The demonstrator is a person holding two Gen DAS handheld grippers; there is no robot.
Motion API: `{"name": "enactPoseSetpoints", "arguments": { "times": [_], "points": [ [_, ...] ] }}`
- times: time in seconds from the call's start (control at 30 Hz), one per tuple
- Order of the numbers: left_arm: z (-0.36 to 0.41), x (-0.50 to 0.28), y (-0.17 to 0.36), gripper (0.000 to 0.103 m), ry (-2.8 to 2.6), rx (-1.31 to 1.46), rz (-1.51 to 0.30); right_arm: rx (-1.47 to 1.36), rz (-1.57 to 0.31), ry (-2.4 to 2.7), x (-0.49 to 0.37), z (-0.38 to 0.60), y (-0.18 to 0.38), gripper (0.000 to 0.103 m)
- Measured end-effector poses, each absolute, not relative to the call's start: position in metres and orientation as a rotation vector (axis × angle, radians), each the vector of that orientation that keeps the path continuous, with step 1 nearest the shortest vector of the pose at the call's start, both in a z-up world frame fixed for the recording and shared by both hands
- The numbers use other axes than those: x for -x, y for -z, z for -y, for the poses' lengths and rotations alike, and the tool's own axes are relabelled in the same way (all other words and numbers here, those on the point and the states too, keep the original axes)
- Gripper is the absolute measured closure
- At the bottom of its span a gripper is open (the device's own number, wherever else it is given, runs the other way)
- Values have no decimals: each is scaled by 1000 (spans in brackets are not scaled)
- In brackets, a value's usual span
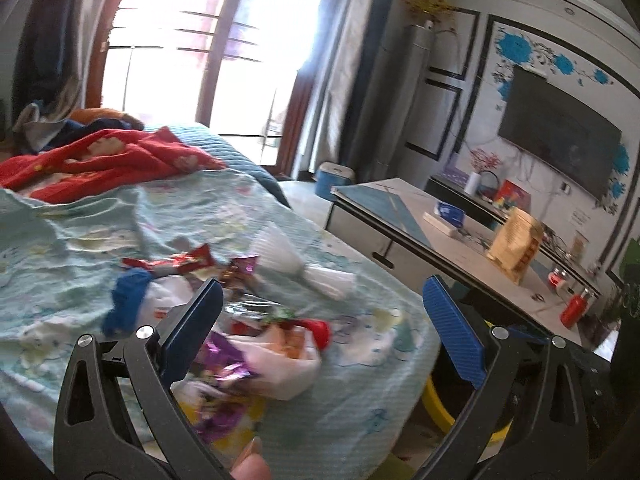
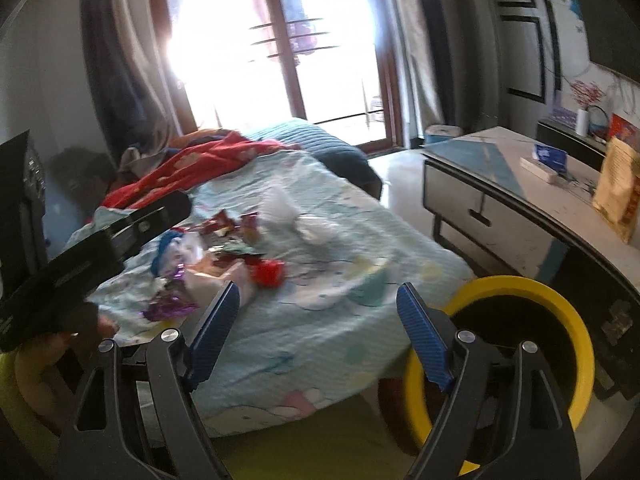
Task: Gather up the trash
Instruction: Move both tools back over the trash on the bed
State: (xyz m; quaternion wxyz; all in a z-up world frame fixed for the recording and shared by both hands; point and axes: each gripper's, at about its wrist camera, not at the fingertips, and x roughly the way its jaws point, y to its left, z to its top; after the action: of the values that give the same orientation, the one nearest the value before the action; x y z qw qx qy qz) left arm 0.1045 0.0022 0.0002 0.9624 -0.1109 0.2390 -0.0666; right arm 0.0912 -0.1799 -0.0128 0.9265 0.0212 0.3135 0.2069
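Across the room: window light floods a bed and a low table; both views are motion-blurred.
Bed [image 1: 328,392]: soft pale-blue quilted cover, crumpled, so anything pressed on it will sink.
Bin [image 2: 500,284]: yellow-rimmed and dark inside, on the floor just beside the bed's near corner, between the bed and the low table [image 2: 500,184].
Trash pile [image 1: 240,332]: on the bed near its front edge (a loose heap, pieces overlapping): foil wrappers, white crumpled plastic, something blue, a red cap.
Purple wrapper [image 1: 224,364]: nearest piece; likely feather-light, crinkly and slick, best pinched at a raised fold rather than flat against the cover.
White paper cups [image 1: 280,256]: lying on their sides behind the heap; light, easily crushed.
Left gripper [image 1: 320,320]: fingers spread wide, nothing held, above the heap.
Right gripper [image 2: 318,320]: fingers spread wide, empty, above the bed's near corner.
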Motion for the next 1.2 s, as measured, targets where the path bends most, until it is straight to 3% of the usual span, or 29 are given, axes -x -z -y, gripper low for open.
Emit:
{"name": "enactPoseSetpoints", "arguments": {
  "times": [0.4,0.73,0.87,1.03,1.2],
  "points": [
    [-79,-107,-1,11,-11,302,-488,21,-663,-561,-85,112,15,25],
    [-153,-113,20,11,-132,403,-527,2,-787,-686,-100,54,32,25],
    [-170,-115,31,11,-144,435,-553,12,-823,-722,-101,38,38,32],
    [-184,-124,50,27,-124,500,-608,39,-853,-748,-106,18,49,40],
    [-186,-133,72,33,-29,596,-653,57,-872,-727,-114,10,62,49]
  ]
}}
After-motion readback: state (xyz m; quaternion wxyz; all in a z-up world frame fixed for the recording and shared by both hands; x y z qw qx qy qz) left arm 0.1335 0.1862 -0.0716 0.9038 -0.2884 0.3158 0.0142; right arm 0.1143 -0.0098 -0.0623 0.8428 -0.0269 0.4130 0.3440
